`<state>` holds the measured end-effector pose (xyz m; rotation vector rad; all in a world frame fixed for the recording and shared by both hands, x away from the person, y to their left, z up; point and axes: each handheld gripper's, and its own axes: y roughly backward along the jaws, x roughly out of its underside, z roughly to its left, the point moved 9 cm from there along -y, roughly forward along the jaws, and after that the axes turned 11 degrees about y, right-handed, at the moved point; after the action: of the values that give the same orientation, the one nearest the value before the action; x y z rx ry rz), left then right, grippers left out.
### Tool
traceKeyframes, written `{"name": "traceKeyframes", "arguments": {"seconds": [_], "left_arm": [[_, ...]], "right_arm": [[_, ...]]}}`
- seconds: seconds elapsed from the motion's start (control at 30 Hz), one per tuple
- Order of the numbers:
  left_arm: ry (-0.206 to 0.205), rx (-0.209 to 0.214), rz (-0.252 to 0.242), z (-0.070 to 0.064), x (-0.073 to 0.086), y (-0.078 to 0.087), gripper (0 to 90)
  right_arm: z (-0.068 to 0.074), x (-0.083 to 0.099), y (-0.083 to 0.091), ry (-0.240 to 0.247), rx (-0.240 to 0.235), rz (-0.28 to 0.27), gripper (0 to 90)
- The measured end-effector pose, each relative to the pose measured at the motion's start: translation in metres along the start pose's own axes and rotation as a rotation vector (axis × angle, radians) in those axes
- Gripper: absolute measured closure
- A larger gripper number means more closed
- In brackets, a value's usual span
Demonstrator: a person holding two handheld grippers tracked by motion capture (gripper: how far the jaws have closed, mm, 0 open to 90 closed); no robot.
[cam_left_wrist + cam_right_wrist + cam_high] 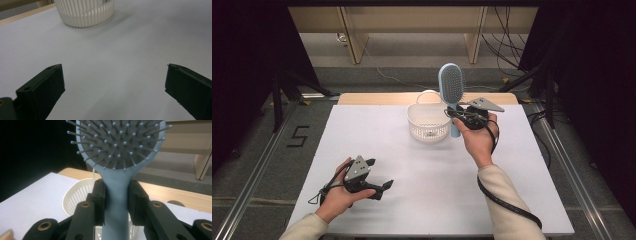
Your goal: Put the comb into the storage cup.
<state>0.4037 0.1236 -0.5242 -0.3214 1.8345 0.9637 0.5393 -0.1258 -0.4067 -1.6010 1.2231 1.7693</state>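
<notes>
**A:** High view first: the hairbrush is held upright by the right tool, head up and bristles turned toward the person. The handle end hangs just beside the right rim of the white basket, maybe just over it; that can't be settled from this angle.

**B:** Agreed. In the right gripper view the brush neck is clamped between the two black jaws, and the basket is seen below and a bit to the left. So the long axis is basically vertical, with the basket mouth down and left of the handle.

**A:** And the left tool?

**B:** It's rested low near the front left of the table, jaws spread wide with nothing between them, well apart from the basket. The basket's ribbed wall is seen far ahead of it.

**A:** So the right side is clearly the nearer one. Probably a small shift left and a drop is all that's needed for the brush to be stood in the basket handle-first.
</notes>
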Motion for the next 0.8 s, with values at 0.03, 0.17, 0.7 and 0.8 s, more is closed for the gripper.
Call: {"name": "traceKeyframes", "arguments": {"seconds": [0.03, 0.17, 0.7, 0.8], "left_arm": [[0.0, 0.0, 0.0, 0.0, 0.0, 0.0, 1.6], [0.0, -0.001, 0.0, 0.0, -0.0001, 0.0, 1.7], [-0.002, 0.001, 0.0, -0.0005, -0.0003, 0.0003, 1.7], [-0.004, 0.001, 0.0, -0.0007, -0.0005, 0.0004, 1.7]], "right_arm": [[0.0, -0.0008, 0.0, -0.001, 0.0, -0.001, 70.8], [-0.0005, -0.0023, -0.0009, 0.0, 0.001, -0.003, 70.8], [-0.0001, -0.0068, -0.0033, -0.004, 0.0, -0.008, 70.8], [-0.0001, -0.0085, -0.0031, -0.004, 0.0, -0.009, 70.7]]}}
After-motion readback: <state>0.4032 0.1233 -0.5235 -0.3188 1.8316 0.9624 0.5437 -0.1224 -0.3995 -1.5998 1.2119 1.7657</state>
